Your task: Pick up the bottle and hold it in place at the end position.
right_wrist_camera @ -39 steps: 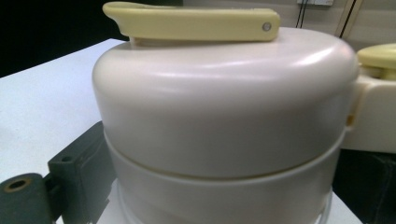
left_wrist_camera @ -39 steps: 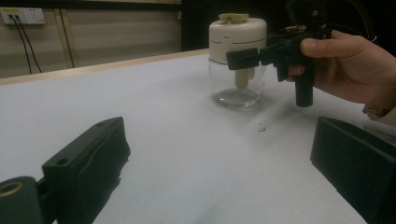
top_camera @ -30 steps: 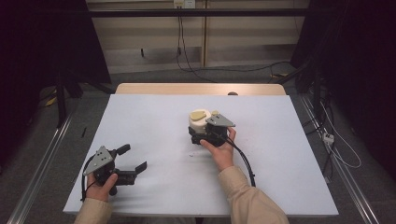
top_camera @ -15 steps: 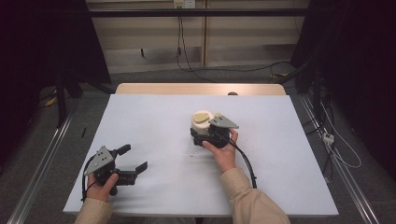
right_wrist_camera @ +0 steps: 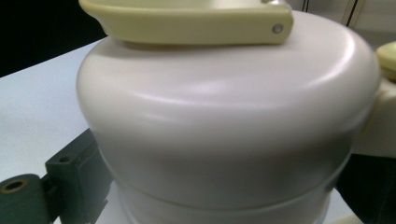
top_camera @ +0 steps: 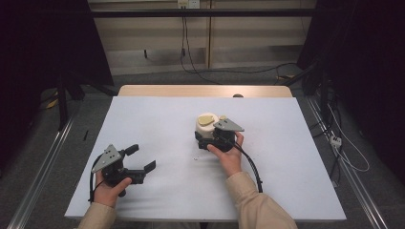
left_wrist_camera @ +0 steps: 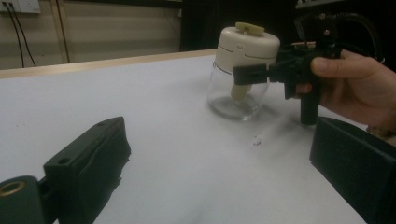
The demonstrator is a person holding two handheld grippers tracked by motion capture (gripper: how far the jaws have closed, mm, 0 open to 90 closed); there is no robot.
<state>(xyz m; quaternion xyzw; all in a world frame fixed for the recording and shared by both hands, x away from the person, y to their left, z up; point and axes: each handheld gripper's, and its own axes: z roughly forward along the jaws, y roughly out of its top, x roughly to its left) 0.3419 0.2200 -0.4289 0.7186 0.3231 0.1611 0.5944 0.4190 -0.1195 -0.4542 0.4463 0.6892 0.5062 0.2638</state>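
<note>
1 jar (left_wrist_camera: 239, 74) stands upright near the middle of the white table (top_camera: 157, 119) — clear glass body, cream lid (right_wrist_camera: 224, 116) with a yellowish flap, and a pale piece hanging inside. The right gripper (top_camera: 210, 138) clasps the jar at the lid. The left gripper (top_camera: 138, 160) sits well apart, jaws spread wide, holding nothing.

No legible text, label, brand, number or sign on anything

A clear glass jar (left_wrist_camera: 237, 91) with a cream lid (top_camera: 207, 125) stands upright mid-table.
</note>
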